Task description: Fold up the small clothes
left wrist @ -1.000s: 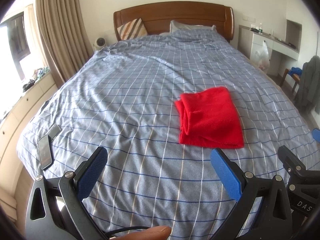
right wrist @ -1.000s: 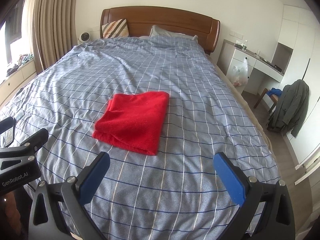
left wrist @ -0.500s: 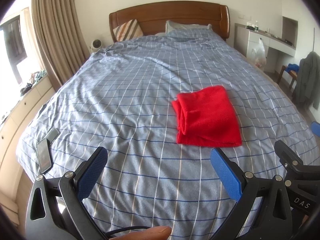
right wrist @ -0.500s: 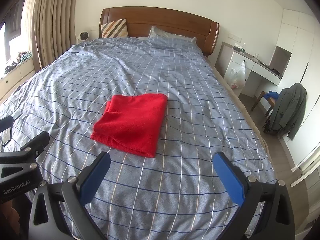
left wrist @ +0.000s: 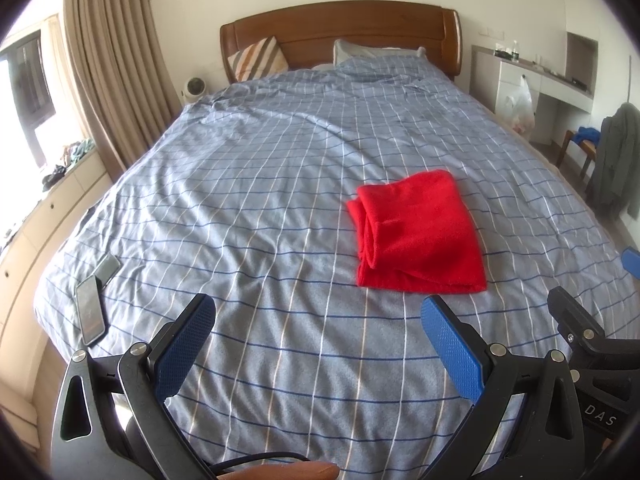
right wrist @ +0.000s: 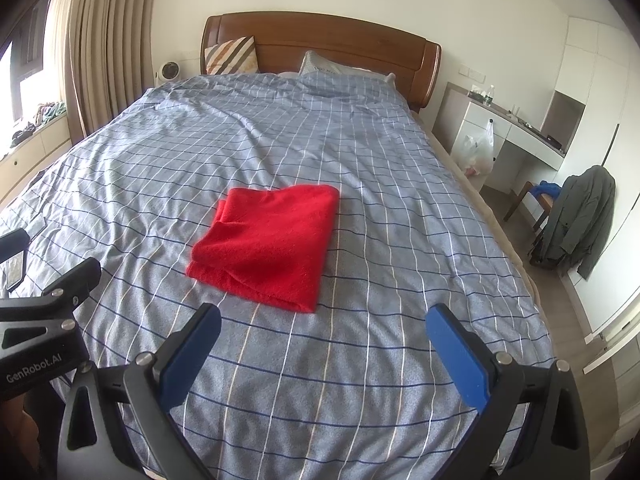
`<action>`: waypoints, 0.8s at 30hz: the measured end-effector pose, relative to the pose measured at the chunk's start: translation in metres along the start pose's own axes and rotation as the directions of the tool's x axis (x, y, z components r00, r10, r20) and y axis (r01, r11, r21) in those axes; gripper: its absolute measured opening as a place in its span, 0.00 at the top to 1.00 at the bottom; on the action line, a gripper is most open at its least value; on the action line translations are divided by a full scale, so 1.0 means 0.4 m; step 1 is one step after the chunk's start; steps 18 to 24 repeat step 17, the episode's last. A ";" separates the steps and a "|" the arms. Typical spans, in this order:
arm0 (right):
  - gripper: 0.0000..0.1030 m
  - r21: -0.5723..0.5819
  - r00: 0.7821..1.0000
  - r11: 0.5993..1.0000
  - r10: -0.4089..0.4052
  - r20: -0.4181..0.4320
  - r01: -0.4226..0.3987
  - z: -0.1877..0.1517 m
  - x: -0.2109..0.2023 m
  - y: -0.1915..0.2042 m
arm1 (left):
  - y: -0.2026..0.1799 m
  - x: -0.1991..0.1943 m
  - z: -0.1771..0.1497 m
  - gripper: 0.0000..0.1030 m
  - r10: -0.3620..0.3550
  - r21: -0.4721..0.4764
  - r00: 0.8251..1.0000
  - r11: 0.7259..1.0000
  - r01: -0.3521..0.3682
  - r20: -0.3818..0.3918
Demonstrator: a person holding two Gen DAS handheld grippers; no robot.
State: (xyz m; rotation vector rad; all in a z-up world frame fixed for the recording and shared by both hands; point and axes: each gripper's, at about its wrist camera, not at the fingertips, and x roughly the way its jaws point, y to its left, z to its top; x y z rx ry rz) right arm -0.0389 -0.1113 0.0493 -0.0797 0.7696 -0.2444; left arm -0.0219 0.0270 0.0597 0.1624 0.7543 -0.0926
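A red garment [left wrist: 418,232] lies folded into a flat rectangle on the blue checked bed cover [left wrist: 260,184]. It also shows in the right wrist view [right wrist: 268,240]. My left gripper [left wrist: 316,312] is open and empty, held above the bed's near edge, short of the garment and to its left. My right gripper [right wrist: 324,320] is open and empty, also held back from the garment, near the foot of the bed.
Two phones [left wrist: 94,300] lie at the bed's left edge. Pillows [left wrist: 260,58] lean on the wooden headboard. A curtain and window bench stand at the left. A desk, a plastic bag [right wrist: 478,152] and a chair with a dark coat [right wrist: 580,216] stand at the right.
Both grippers have drawn back slightly from the bed and stayed open. The folded red garment has not moved.
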 end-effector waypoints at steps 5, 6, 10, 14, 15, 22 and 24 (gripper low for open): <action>0.02 0.003 1.000 1.000 -0.002 -0.005 0.002 -0.005 0.002 -0.007 | -0.007 0.002 -0.001 0.00 -0.010 0.014 1.000 1.000 0.010 -0.005; 0.02 0.004 1.000 1.000 -0.003 -0.006 0.003 -0.006 0.003 -0.008 | -0.007 0.004 -0.001 0.00 -0.012 0.014 1.000 1.000 0.012 -0.006; 0.02 0.009 1.000 1.000 -0.005 -0.009 0.005 -0.008 0.007 -0.014 | -0.007 0.007 -0.005 0.00 -0.021 0.006 1.000 1.000 0.021 -0.006; 0.02 0.013 1.000 1.000 -0.007 -0.013 0.007 -0.010 0.011 -0.019 | -0.009 0.007 -0.007 0.00 -0.020 0.005 1.000 1.000 0.020 -0.003; 0.02 0.014 1.000 1.000 -0.006 -0.014 0.006 -0.010 0.012 -0.020 | -0.009 0.006 -0.007 0.00 -0.017 0.007 1.000 1.000 0.017 0.002; 0.02 0.016 1.000 1.000 -0.005 -0.015 0.005 -0.010 0.013 -0.021 | -0.010 0.004 -0.007 0.00 -0.014 0.011 1.000 1.000 0.014 0.006; 0.02 0.016 1.000 1.000 -0.005 -0.015 0.005 -0.010 0.013 -0.021 | -0.010 0.004 -0.007 0.00 -0.014 0.011 1.000 1.000 0.014 0.006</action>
